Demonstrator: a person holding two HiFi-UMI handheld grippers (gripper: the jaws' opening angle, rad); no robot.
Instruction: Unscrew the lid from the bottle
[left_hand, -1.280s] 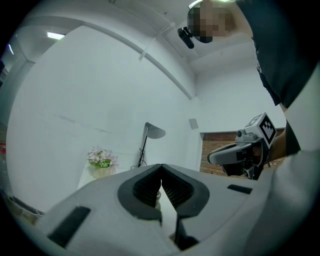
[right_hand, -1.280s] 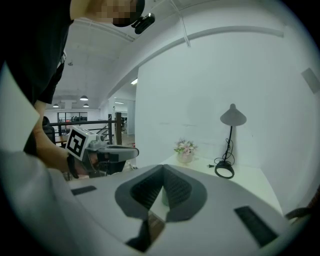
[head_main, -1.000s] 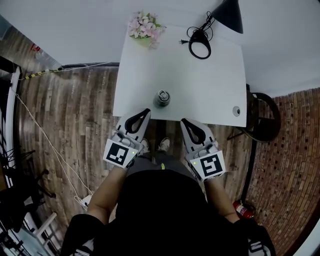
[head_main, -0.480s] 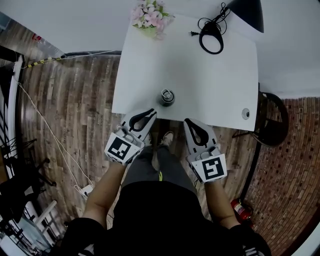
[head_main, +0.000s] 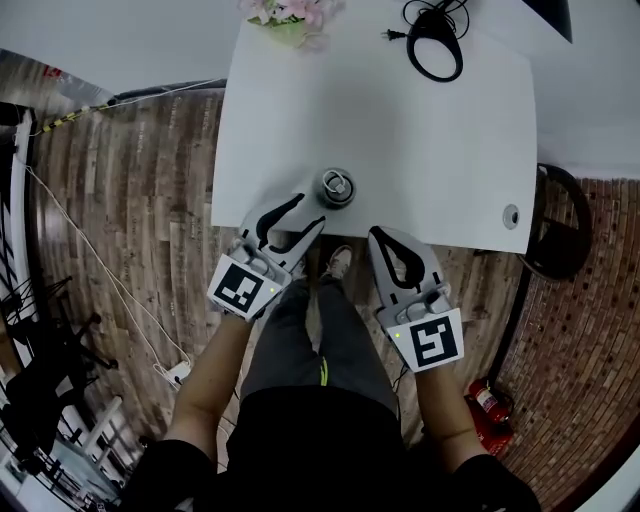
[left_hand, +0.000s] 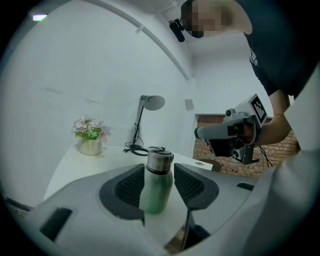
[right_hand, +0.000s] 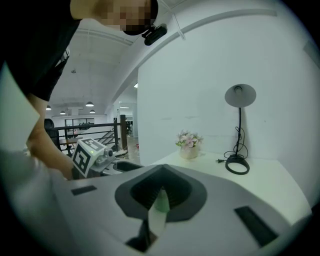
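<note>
As its jaws have just been opening, the L gripper (head_main: 308, 212) is noted w/ jaws parted, over the near edge of the white table (head_main: 400, 130). Green bottle (left_hand: 156, 192) is framed in the gap in the L gripper view, but the pads (left_hand: 131, 187) aren't pressed on it. Head view places it just beyond the tips. Bottle is stood upright on the table, close to the near edge, approx. mid-width. Steel lid (left_hand: 160, 161) is on, w/ a loop handle on top.

R gripper (head_main: 384, 238) is held just off the table's near edge, beside the L one. Its jaws are clenched together w/ nothing gripped. Only a green sliver of bottle is glimpsed past the tips in the R gripper view.

Flower pot (left_hand: 90, 136) is sited at the table's far left corner. Desk lamp (right_hand: 240, 96) w/ ring base and coiled cord is sited twd the far right corner. Small round fitting (head_main: 511, 214) is seen nr the table's near right corner.
</note>
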